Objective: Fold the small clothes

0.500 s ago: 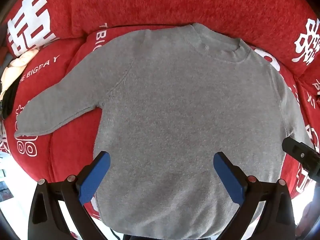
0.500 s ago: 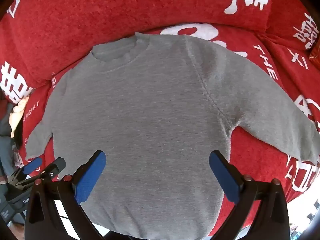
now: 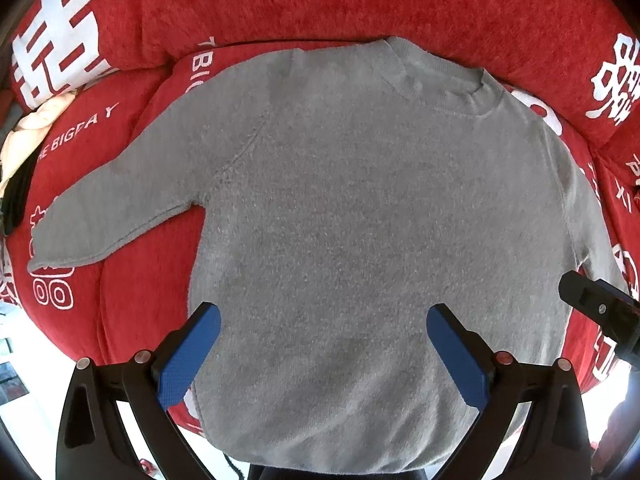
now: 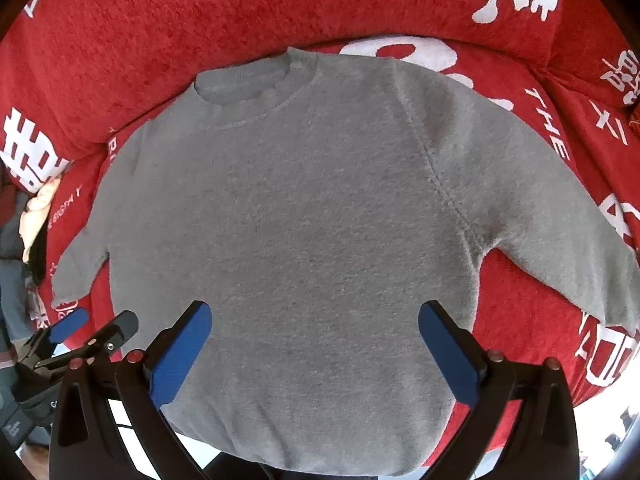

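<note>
A small grey sweater [image 3: 360,208] lies flat, front up, on a red sofa seat, collar toward the backrest and both sleeves spread out; it also shows in the right wrist view [image 4: 304,224]. My left gripper [image 3: 323,352] is open and empty, hovering above the sweater's lower body near the hem. My right gripper [image 4: 314,350] is open and empty, also above the lower body. The left sleeve [image 3: 116,208] points left. The right sleeve [image 4: 560,232] points right. The other gripper's tip [image 3: 596,308] shows at the right edge of the left wrist view.
The red sofa [image 3: 320,4] has white printed characters and a backrest behind the collar. A cream and dark cloth pile [image 3: 24,148] sits at the seat's far left. The seat's front edge [image 3: 48,332] drops to a bright floor just below the hem.
Both views have shifted very slightly; the sweater lies as before and both grippers stay open above its lower part.
</note>
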`<state>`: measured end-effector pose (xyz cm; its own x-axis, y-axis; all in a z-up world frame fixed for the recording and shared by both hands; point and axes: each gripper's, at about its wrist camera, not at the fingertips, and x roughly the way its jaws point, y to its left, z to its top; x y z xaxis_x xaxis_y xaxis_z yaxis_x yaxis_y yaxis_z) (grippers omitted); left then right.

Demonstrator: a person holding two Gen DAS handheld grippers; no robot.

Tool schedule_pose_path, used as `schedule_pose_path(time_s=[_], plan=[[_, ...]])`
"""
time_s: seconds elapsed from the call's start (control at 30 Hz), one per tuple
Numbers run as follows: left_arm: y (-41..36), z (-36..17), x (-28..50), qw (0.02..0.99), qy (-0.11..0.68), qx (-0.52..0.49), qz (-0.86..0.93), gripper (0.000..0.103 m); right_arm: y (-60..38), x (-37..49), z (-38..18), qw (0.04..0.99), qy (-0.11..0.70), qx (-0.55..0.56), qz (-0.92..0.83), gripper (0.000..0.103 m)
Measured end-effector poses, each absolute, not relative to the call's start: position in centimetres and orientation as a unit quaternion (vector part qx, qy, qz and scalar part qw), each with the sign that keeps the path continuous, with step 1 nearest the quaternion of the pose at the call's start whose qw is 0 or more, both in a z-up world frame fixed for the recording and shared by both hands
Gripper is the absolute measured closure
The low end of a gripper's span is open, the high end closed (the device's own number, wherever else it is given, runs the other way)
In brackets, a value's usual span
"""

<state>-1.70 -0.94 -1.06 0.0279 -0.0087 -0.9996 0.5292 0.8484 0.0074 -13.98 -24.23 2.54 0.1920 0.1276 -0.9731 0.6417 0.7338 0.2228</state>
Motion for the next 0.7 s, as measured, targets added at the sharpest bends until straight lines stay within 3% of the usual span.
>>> schedule_pose_path(time_s=[0.7], plan=[[-0.69,-1.3,-2.41,0.684,0.674,0.2,-0.193,0.0,-24.36,-14.18,2.92,0.71,0.603,0.315,-0.182,0.0]])
